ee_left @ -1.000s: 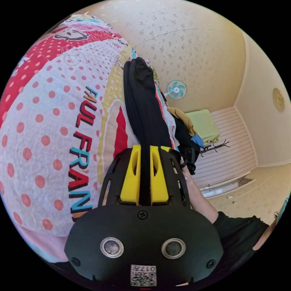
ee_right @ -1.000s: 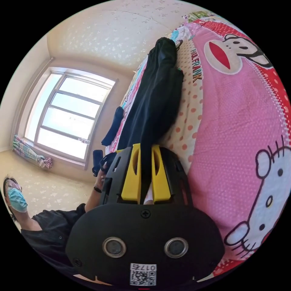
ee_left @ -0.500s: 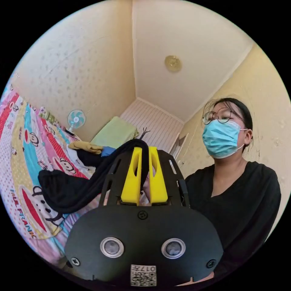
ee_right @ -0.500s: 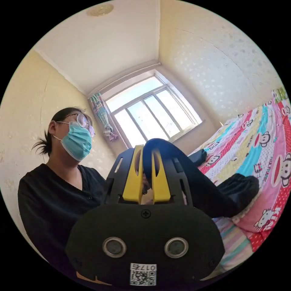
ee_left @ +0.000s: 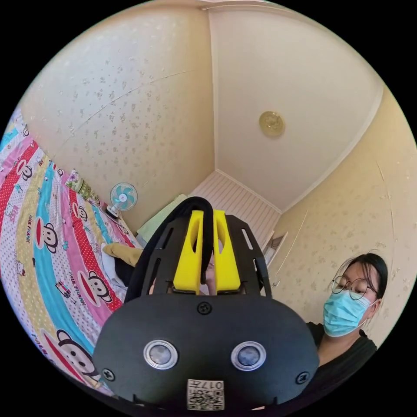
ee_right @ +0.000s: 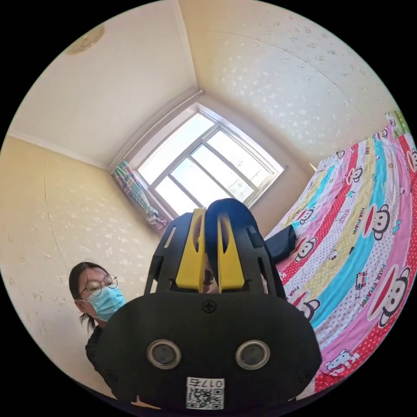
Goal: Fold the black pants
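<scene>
Hanging limp over the jaw tips, black pants [ee_left: 204,208] pinched in the clamped left gripper [ee_left: 207,249] and likewise in the clamped right gripper [ee_right: 211,249], lifted clear of the cartoon bedsheet [ee_right: 369,243]. Soft, light, drapey, likely sagging; best gripped at hem or waistband edges. Beyond, fan [ee_left: 123,198] by the bed's far edge.

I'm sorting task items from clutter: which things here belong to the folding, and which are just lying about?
Job:
black pants
left gripper
right gripper

Lying about:
fan
yellow-brown garment
dark garment
cartoon bedsheet
</scene>
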Motion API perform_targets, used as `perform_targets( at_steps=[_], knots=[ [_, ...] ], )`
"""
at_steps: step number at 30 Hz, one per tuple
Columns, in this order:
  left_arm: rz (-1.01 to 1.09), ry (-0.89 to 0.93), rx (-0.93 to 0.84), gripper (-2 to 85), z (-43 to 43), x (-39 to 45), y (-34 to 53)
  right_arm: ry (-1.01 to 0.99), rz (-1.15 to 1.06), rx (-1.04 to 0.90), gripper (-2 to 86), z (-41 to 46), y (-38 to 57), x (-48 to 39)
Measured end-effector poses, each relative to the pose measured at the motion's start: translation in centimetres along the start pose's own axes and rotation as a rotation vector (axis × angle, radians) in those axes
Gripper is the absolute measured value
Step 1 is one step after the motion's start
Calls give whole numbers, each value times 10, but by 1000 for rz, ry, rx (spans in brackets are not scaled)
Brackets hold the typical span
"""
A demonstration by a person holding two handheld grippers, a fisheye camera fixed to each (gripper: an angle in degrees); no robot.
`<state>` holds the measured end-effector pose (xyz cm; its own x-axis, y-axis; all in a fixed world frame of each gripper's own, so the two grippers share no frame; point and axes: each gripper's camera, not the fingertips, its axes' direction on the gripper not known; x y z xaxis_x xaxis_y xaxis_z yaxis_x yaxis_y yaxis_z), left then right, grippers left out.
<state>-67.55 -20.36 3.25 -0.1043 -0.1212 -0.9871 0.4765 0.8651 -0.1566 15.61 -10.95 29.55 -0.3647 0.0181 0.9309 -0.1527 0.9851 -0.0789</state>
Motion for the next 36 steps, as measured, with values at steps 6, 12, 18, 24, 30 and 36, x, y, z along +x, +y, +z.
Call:
perform_targets(
  at_steps=[6, 12, 18, 24, 30, 36],
  knots=[
    [264, -49, -30, 43, 27, 61, -23, 60, -194, 20, 10, 13, -29, -59],
    [289, -105, -169, 45, 13, 1, 76, 173, -139, -92, 13, 22, 77, -3],
    [182, -125, -505, 44, -30, -85, 300, 111, 196, -286, 13, 23, 292, 97],
    [-50, -295, -739, 48, -52, -116, 471, 31, 464, -224, 14, 21, 419, 130],
    [-186, -118, -743, 97, -76, -140, 454, 91, 470, -254, 20, 29, 422, 124],
    [-170, -202, -461, 101, -126, -181, 394, 122, 445, -286, 26, 48, 430, 126]
  ],
)
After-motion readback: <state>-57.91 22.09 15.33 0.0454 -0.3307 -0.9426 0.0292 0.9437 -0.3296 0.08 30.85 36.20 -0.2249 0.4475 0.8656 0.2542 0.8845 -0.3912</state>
